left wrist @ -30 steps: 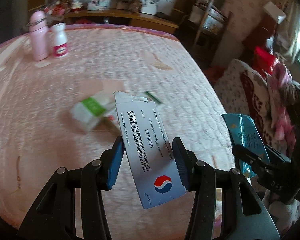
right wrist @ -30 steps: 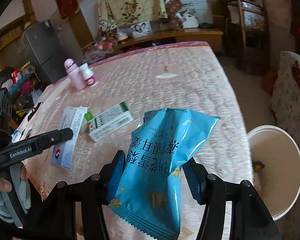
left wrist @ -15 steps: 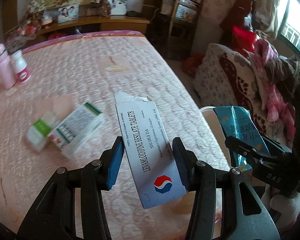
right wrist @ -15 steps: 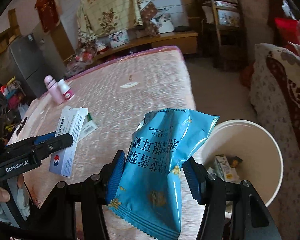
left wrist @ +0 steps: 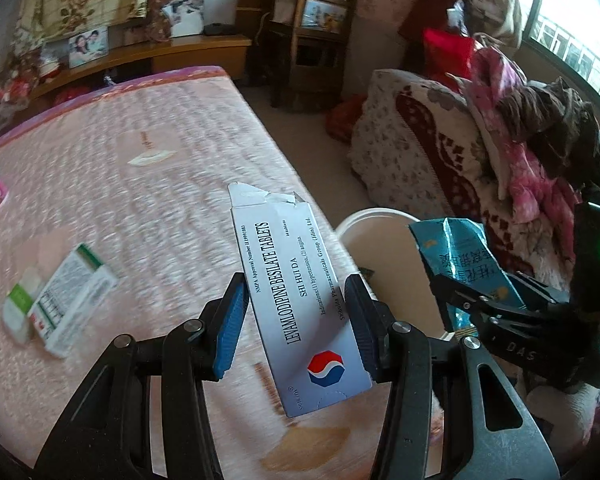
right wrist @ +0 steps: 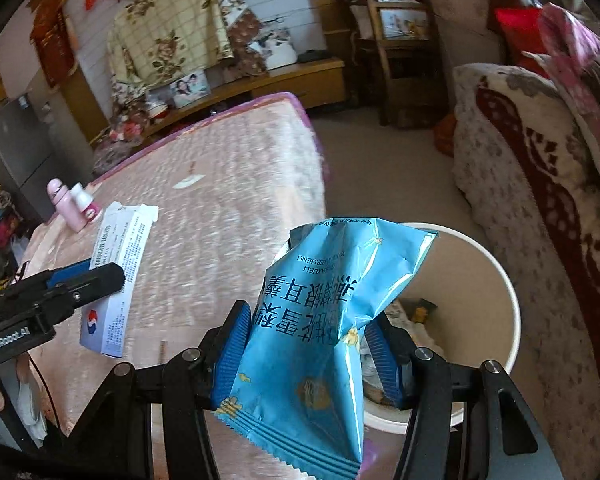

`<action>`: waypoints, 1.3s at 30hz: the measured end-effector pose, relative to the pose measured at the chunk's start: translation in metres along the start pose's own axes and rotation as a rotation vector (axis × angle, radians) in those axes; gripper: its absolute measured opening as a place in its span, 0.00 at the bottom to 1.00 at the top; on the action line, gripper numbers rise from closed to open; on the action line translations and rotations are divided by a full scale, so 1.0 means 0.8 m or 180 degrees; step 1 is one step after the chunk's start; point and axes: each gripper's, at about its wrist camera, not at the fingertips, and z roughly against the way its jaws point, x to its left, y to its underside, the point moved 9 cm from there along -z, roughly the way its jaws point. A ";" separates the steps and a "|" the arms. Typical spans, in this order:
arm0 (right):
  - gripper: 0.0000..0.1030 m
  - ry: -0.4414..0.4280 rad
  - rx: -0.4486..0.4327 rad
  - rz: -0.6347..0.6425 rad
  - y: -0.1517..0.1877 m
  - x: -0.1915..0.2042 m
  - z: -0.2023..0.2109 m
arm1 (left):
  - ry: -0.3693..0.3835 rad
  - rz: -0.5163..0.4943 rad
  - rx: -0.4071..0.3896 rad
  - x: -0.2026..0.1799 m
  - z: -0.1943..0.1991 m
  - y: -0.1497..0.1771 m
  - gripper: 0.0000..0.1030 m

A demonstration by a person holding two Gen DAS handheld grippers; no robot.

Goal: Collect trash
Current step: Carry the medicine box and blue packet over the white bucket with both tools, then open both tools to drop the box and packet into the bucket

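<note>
The left claw [left wrist: 296, 316] is clamped on a white tablet box [left wrist: 296, 300], above the bed [left wrist: 160, 200] edge. The right claw [right wrist: 312, 352] is clamped on a blue packet [right wrist: 324, 312], its top over the white bin [right wrist: 496, 280] just ahead.

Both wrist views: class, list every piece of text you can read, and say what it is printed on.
"LEVAMLODIPINE BESILATE TABLETS", "SHI HUI DA": white tablet box in the left hand-held gripper.
"GenRobot.AI": left hand-held gripper body, right wrist view.
"DAS": right hand-held gripper body, left wrist view.
Blue snack bag: Chinese characters upside down, not legible.
Green-and-white boxes: blurred.
</note>
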 end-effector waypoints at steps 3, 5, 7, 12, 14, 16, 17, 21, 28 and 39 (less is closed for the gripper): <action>0.54 0.0061 0.0003 -0.0068 0.000 -0.022 0.000 | 0.0080 -0.0042 0.0040 -0.020 -0.013 -0.004 0.46; 0.54 0.0085 0.0000 -0.0130 0.000 -0.036 0.001 | 0.0133 -0.0060 0.0057 -0.031 -0.019 -0.007 0.46; 0.54 0.0106 0.0000 -0.0178 0.001 -0.047 0.002 | 0.0175 -0.0079 0.0084 -0.042 -0.028 -0.009 0.46; 0.54 0.0179 0.0033 -0.0261 0.004 -0.069 -0.002 | 0.0280 -0.0130 0.0165 -0.070 -0.049 -0.012 0.46; 0.54 0.0201 0.0054 -0.0304 0.006 -0.078 -0.006 | 0.0311 -0.0136 0.0194 -0.078 -0.057 -0.013 0.46; 0.54 0.0219 0.0072 -0.0346 0.006 -0.087 -0.010 | 0.0328 -0.0131 0.0214 -0.083 -0.065 -0.014 0.46; 0.54 0.0229 0.0085 -0.0366 0.006 -0.092 -0.012 | 0.0341 -0.0123 0.0223 -0.085 -0.068 -0.014 0.46; 0.54 0.0263 0.0111 -0.0462 0.009 -0.110 -0.021 | 0.0374 -0.0105 0.0250 -0.091 -0.081 -0.015 0.46; 0.55 0.0277 0.0116 -0.0590 0.014 -0.127 -0.031 | 0.0525 -0.0037 0.0282 -0.098 -0.096 -0.016 0.48; 0.72 0.0266 0.0126 -0.0790 0.016 -0.141 -0.036 | 0.0569 -0.0052 0.0311 -0.100 -0.101 -0.012 0.56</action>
